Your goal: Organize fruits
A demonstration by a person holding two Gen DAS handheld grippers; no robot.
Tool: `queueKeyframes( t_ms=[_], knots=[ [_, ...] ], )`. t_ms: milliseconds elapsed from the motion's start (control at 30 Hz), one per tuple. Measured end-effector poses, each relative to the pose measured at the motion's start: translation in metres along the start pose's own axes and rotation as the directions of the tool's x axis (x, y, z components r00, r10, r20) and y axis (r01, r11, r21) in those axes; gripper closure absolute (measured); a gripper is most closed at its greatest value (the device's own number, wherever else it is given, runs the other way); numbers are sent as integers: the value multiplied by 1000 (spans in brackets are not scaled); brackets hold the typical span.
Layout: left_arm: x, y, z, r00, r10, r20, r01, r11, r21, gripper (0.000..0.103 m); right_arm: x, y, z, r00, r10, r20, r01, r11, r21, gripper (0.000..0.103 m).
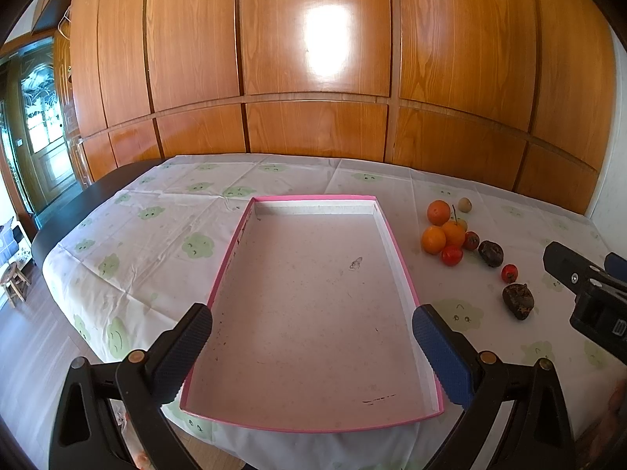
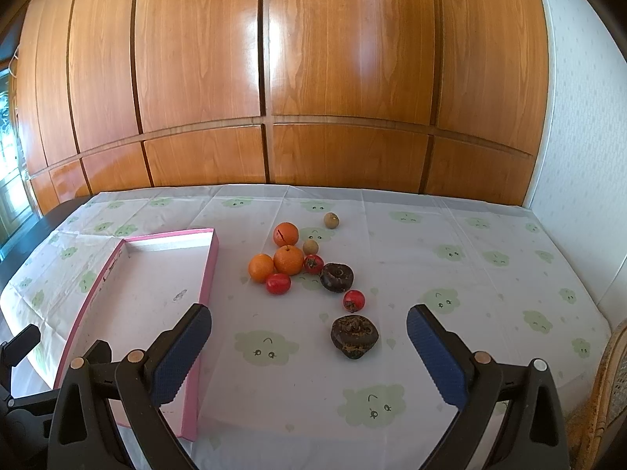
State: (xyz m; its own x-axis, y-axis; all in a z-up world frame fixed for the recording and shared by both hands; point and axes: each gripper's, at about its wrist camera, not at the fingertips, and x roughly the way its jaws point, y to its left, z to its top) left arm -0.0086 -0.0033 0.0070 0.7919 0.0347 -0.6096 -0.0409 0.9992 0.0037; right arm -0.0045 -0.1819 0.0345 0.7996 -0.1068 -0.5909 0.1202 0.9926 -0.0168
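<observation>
A shallow pink-rimmed tray (image 1: 395,243) (image 2: 209,270) lies empty on the table. To its right sits a cluster of fruit: three oranges (image 2: 288,260) (image 1: 438,212), small red fruits (image 2: 278,283) (image 1: 452,255), two small tan round fruits (image 2: 331,219), and two dark wrinkled fruits (image 2: 354,336) (image 1: 518,300). My left gripper (image 1: 311,333) is open and empty over the tray's near end. My right gripper (image 2: 308,337) is open and empty, above the cloth just in front of the nearest dark fruit; it also shows in the left wrist view (image 1: 588,290).
The table carries a white cloth with green cloud faces (image 2: 450,258). A wooden panelled wall (image 2: 313,78) stands right behind it. A white wall (image 2: 580,117) borders the right side. A wicker chair edge (image 2: 611,391) shows at near right. A stool (image 1: 13,278) and door are at far left.
</observation>
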Motion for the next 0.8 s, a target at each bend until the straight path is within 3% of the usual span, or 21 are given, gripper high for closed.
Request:
queueKeyframes(
  t_ms=[800],
  knots=[
    [2,-5,1,1000,-5,-12,5,1000,11,0,4,-16,13,999,-19,27,20,1000,-18,1]
  ],
)
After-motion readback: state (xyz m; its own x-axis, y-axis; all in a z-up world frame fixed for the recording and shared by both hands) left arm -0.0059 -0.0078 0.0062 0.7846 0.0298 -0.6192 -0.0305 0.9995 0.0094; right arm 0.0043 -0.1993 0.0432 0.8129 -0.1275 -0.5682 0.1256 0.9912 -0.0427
